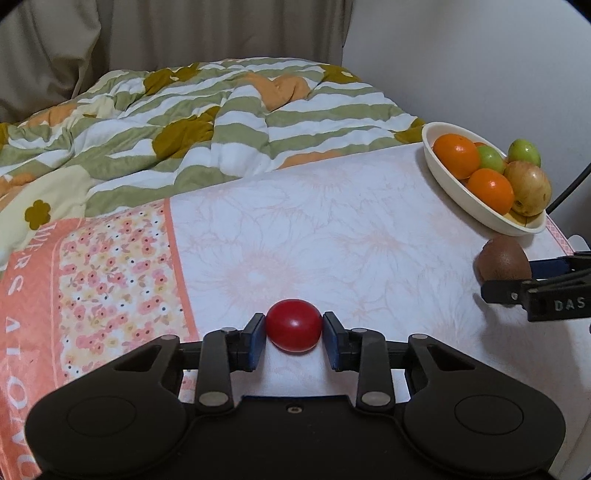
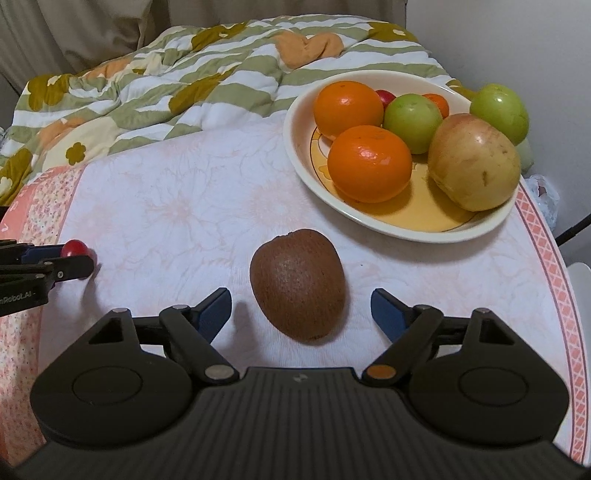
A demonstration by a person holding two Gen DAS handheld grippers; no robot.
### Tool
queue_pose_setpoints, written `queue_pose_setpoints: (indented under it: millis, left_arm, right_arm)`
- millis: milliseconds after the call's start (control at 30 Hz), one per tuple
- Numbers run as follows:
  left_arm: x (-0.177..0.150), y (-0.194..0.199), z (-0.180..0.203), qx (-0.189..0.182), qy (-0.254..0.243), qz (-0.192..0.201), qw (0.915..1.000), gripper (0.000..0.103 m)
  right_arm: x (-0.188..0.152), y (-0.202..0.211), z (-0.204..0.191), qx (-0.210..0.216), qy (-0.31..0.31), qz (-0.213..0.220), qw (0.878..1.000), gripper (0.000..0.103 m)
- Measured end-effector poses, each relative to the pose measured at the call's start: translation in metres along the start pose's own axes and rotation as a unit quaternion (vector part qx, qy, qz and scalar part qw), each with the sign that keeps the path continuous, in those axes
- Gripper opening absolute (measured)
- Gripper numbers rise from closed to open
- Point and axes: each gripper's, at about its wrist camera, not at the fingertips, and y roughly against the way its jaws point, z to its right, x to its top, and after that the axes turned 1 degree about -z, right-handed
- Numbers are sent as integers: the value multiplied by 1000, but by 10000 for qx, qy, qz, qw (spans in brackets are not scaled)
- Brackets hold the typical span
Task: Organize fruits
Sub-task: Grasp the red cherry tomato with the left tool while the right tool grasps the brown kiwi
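Along the right edge of the bench (image 2: 184, 206), the cream bowl (image 2: 299, 155) sits close to the rim, holding two oranges (image 2: 369, 162), green fruits (image 2: 412, 122) and a yellowish apple (image 2: 474, 160); another green fruit (image 2: 498, 107) seems to sit at or beyond its far rim, though the view is unclear there. Bare flowered cloth lies open between bowl and grippers. At lower centre of the left wrist view, the left gripper (image 1: 294, 334) is clamped on a small red tomato (image 1: 293, 330) resting on the cloth. The right gripper (image 2: 301, 314) stands apart around the brown kiwi (image 2: 298, 282), its blue pads (image 2: 386, 314) clear of it. Beyond the far edge, a striped quilt (image 1: 207, 122) covers a bed, with curtains (image 1: 147, 33) and a pale wall behind.
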Motion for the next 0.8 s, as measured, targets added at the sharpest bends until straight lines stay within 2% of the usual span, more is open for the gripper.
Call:
queue_pose_setpoints:
  millis: [100,267,367,567,800]
  left_arm:
    - [-3,2,-2,6,22,-21,10000,37]
    - [-9,7,-7,17,130,-40,9999,37]
    - [-12,10,-9,31,179,-36,9998,37]
    - [-17,23,-9,22,235,63,9997,36]
    - [-17,46,1,0,235,297,9993,36]
  right_arm:
    - [2,-5,-1,-10,-1,-7,10000,85]
    - [3,-8,-2,-40,63,63,10000,79]
    - [3,-8,-3,-45,89,82,9999,70]
    - [-1,-2,-7,-33,109,140,9998,68]
    - [-6,22,-11,23,126,317,9994,68]
